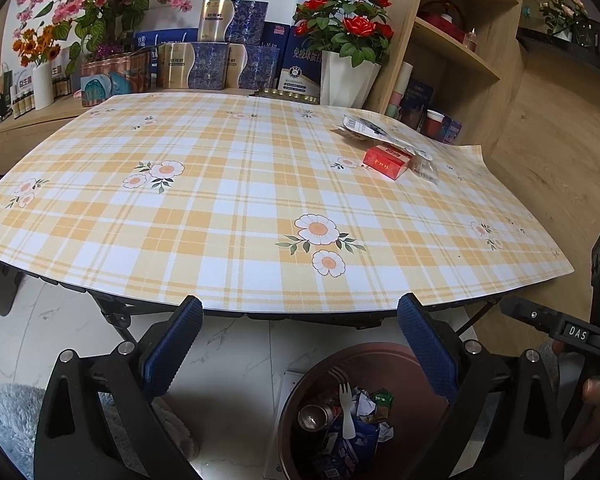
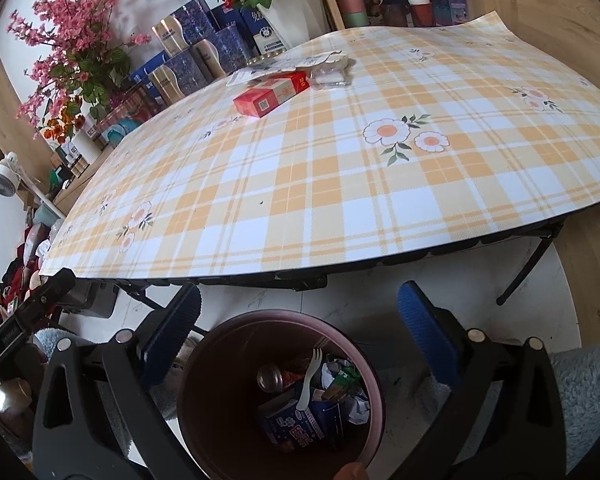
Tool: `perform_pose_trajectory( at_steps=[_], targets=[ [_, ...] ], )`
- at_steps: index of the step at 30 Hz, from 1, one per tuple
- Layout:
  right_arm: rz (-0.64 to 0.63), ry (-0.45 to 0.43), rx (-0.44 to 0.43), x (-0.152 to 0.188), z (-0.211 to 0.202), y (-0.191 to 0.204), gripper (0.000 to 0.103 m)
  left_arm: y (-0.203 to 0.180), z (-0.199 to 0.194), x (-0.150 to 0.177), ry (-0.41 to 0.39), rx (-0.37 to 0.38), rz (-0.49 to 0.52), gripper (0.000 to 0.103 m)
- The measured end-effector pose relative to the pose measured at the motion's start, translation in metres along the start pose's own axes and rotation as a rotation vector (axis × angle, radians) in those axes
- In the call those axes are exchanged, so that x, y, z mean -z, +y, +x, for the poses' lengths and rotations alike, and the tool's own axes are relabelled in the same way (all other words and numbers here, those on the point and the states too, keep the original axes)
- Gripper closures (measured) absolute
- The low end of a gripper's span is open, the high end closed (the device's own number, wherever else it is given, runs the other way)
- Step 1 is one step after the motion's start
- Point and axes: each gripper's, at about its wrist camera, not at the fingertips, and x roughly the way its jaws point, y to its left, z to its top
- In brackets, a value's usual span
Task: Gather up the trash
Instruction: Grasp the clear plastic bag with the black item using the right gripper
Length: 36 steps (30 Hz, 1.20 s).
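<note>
A red cigarette box (image 1: 387, 161) (image 2: 271, 93) lies on the checked tablecloth (image 1: 228, 200) (image 2: 340, 184) at the far right, beside a flat printed wrapper (image 1: 370, 130) (image 2: 284, 66) and crumpled clear plastic (image 1: 424, 168) (image 2: 332, 72). On the floor below the table's near edge stands a brown bin (image 1: 380, 354) (image 2: 220, 380) holding a can, a white fork, a blue carton and crumpled paper. My left gripper (image 1: 300, 344) is open, empty, to the left of the bin. My right gripper (image 2: 300, 332) is open, empty, directly above the bin.
Gift boxes (image 1: 216, 60), flower pots (image 1: 346, 76) and a white vase (image 1: 44, 86) line the counter behind the table. Wooden shelves (image 1: 456, 40) stand at the right. Folding table legs (image 2: 524, 272) and a grey rug (image 2: 588, 392) are on the marble floor.
</note>
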Motion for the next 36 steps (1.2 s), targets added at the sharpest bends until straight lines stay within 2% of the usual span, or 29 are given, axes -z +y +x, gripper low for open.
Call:
perform_pose_trajectory(
  at_steps=[10, 14, 16, 18, 20, 23, 26, 28, 33, 36],
  targets=[
    [0.034, -0.041, -0.03, -0.011, -0.005, -0.007, 0.006, 0.009, -0.005, -0.004, -0.052, 0.008, -0.055, 0.008],
    [-0.019, -0.048, -0.018, -0.029, -0.011, -0.003, 0.006, 0.016, -0.01, -0.012, -0.082, -0.005, -0.08, 0.006],
    [-0.053, -0.038, -0.018, -0.044, -0.013, 0.0, 0.006, 0.019, -0.01, -0.017, -0.09, -0.037, -0.078, 0.006],
    [-0.068, -0.033, -0.062, -0.063, -0.013, 0.001, 0.006, 0.02, -0.009, -0.024, -0.089, -0.085, -0.063, 0.006],
    [-0.098, -0.038, -0.071, -0.09, -0.009, 0.005, 0.006, 0.022, -0.009, -0.032, -0.093, -0.115, -0.045, 0.006],
    [-0.15, -0.061, -0.038, -0.125, 0.002, 0.014, 0.006, 0.026, -0.009, -0.044, -0.12, -0.18, -0.01, 0.006],
    [-0.144, -0.08, -0.056, -0.166, 0.023, 0.021, 0.02, 0.034, -0.008, -0.056, -0.132, -0.208, -0.013, 0.006],
    [-0.14, -0.081, -0.065, -0.193, 0.044, 0.028, 0.023, 0.04, -0.006, -0.063, -0.133, -0.214, -0.033, 0.006],
    [-0.206, -0.043, -0.033, -0.246, 0.109, 0.058, 0.05, 0.054, -0.003, -0.07, -0.104, -0.194, -0.094, 0.006],
    [-0.2, -0.002, 0.0, -0.265, 0.148, 0.073, 0.054, 0.059, 0.003, -0.07, -0.061, -0.194, -0.105, 0.006]
  ],
)
